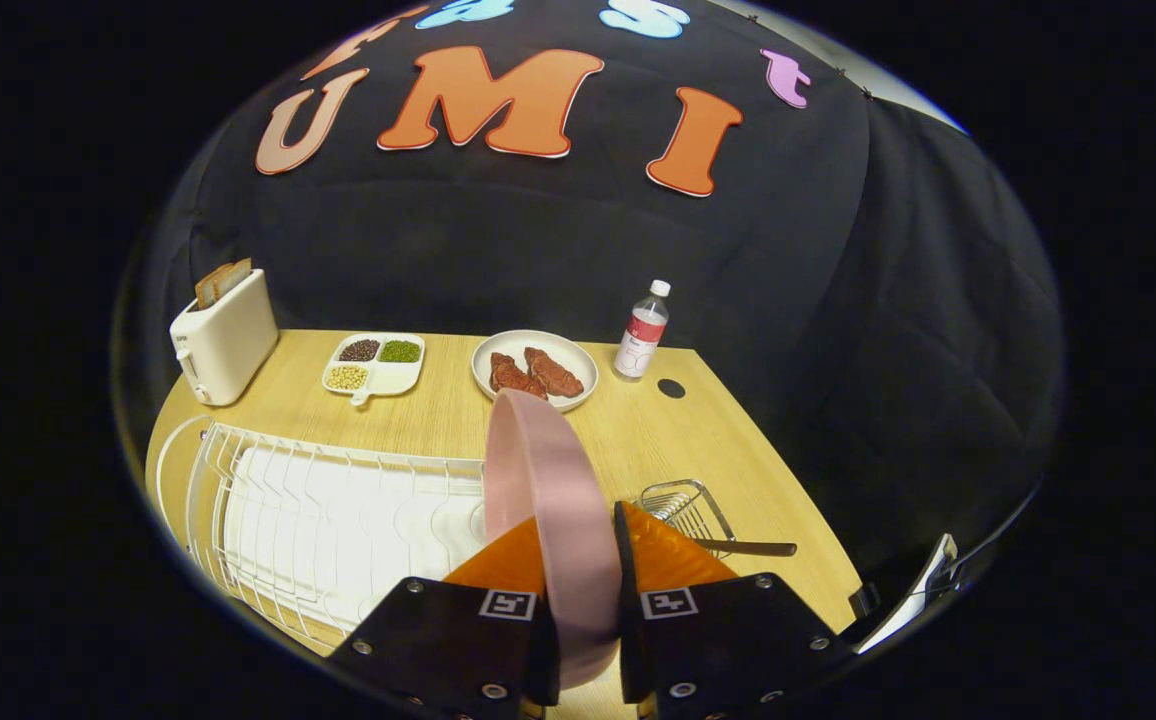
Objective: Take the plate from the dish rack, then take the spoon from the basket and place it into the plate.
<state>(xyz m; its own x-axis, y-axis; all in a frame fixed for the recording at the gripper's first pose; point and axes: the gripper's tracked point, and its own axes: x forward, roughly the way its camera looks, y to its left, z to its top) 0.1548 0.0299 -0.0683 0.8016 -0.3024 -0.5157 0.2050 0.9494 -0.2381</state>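
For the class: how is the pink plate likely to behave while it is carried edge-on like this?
The pink plate, clamped on edge in the claw, looks rigid, so it should not flex. Its smooth rim may slip or pivot. It probably weighs little.

wall: black cloth (538,250) | furniture: light wooden table (658,440) | light: even, indoor

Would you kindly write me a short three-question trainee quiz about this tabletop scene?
1. True or false: the hand-held gripper is shut on the pink round plate.
2. What lies in the small wire basket: A fork, B brown-handled spoon, C knife?
3. Fill in: the white plate of meat sits beside the clear plastic ____.

Key: 1 true; 2 B; 3 bottle.
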